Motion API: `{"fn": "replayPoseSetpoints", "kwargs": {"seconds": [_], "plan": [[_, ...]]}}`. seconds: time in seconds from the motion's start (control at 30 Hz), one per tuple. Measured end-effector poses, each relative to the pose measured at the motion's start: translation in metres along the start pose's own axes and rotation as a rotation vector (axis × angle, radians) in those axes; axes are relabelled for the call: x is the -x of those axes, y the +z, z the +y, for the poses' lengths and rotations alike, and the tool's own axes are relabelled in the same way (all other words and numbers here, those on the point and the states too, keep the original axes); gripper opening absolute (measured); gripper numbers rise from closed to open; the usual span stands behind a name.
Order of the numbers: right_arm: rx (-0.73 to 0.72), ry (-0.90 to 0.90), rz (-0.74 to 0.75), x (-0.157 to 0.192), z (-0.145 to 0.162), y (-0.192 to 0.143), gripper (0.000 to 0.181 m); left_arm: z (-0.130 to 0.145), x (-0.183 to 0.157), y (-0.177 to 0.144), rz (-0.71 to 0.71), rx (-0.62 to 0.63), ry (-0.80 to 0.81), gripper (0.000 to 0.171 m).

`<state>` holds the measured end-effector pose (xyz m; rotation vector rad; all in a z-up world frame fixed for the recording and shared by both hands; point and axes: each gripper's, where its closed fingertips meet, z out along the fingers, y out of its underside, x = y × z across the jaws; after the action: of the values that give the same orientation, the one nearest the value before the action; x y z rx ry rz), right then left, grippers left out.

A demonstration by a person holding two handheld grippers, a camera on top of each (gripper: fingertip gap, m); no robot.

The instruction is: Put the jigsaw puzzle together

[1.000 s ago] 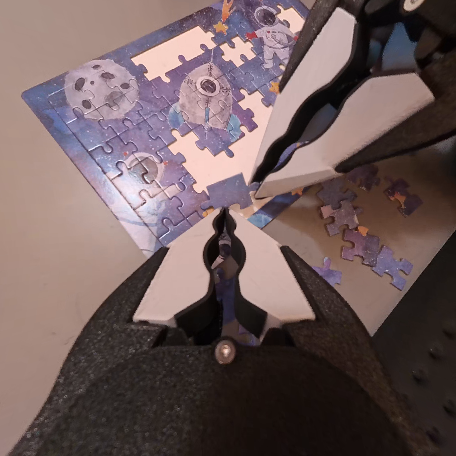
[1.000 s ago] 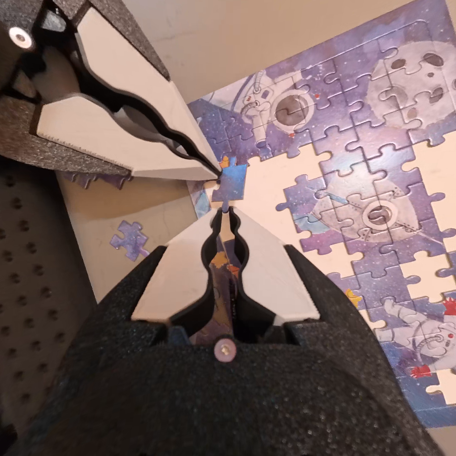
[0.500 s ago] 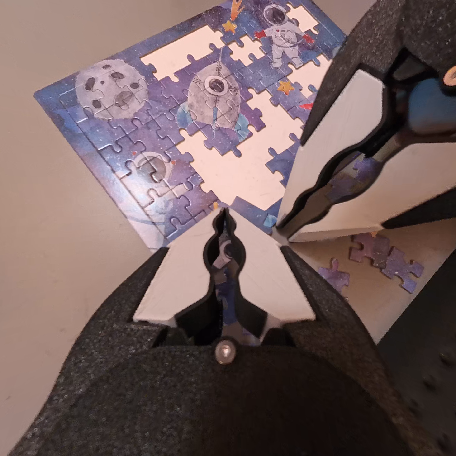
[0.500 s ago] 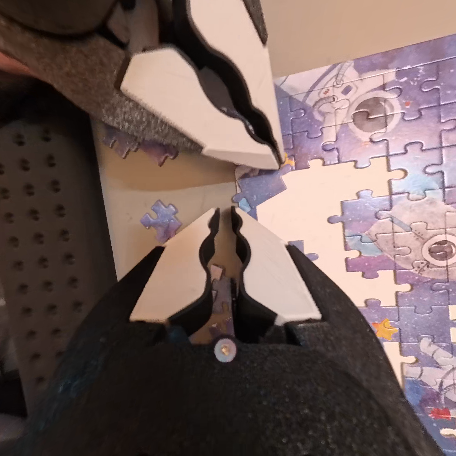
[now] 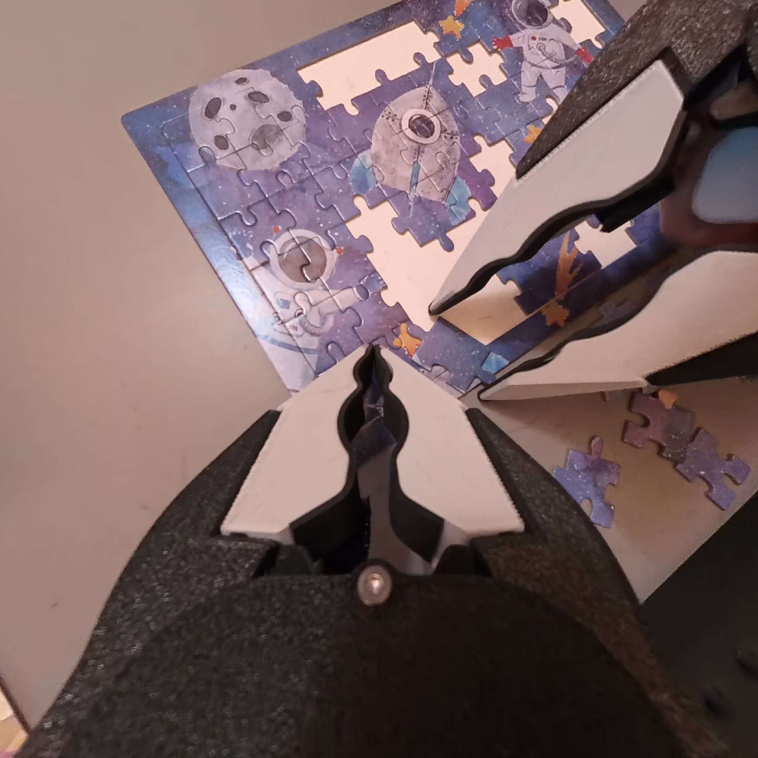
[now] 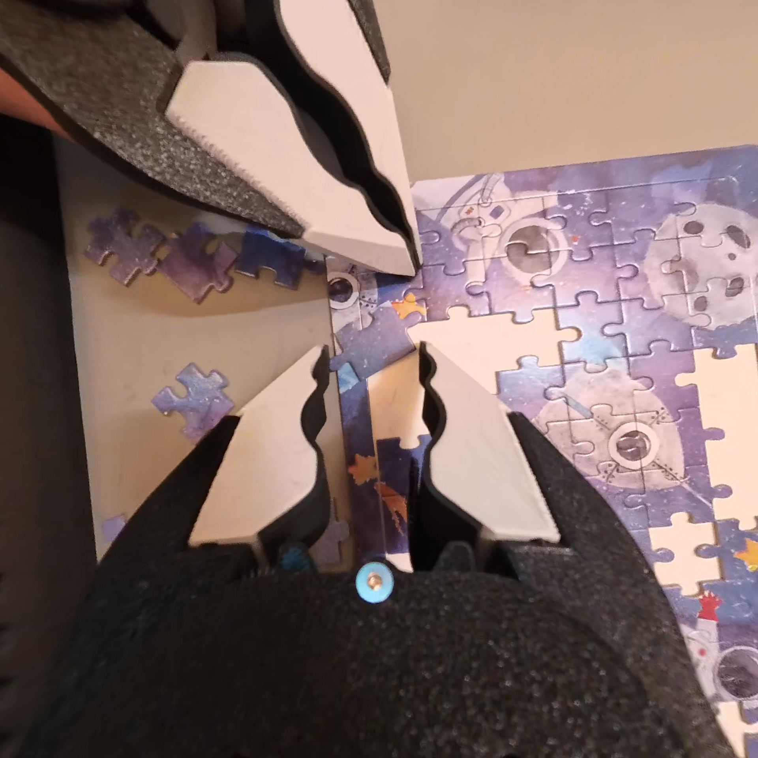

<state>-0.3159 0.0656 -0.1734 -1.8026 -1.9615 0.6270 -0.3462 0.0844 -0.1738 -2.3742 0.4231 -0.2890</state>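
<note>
Right tool (image 6: 373, 352) wide, straddling blue cardboard corner piece (image 6: 371, 338) just seated; left tool (image 5: 374, 348) pinched narrow, empty, likely steadying space-themed jigsaw puzzle (image 5: 287, 197); loose purple pieces (image 5: 681, 443) at 4 o'clock.

Left claw (image 5: 372, 348) has its fingers pressed together; right claw (image 6: 372, 348) gapes wide, tips close by.

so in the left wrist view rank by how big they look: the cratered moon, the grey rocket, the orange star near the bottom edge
1. grey rocket and cratered moon: look about alike, so no ranking between them.
2. orange star: plainly smallest.
</note>
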Motion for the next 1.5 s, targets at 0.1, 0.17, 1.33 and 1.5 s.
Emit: {"fn": "replayPoseSetpoints", "kwargs": {"seconds": [0.1, 0.17, 1.33, 1.5], "plan": [[-0.01, -0.003, -0.002, 0.0, 0.0, 0.0, 0.044, 0.0, 0.0, 0.0, -0.004, 0.0, 0.005, 0.0], [-0.012, -0.003, -0.007, 0.001, 0.0, 0.0, 0.046, 0.0, 0.0, 0.0, -0.006, 0.0, 0.009, 0.0], [0.131, 0.264, 0.136, -0.016, 0.01, -0.009, 0.037, 0.0, 0.001, 0.0, -0.018, -0.003, 0.02, 0.003], [0.125, 0.215, 0.148, -0.018, 0.009, -0.013, 0.037, 0.0, 0.001, 0.0, -0.02, -0.002, 0.021, 0.003]]}}
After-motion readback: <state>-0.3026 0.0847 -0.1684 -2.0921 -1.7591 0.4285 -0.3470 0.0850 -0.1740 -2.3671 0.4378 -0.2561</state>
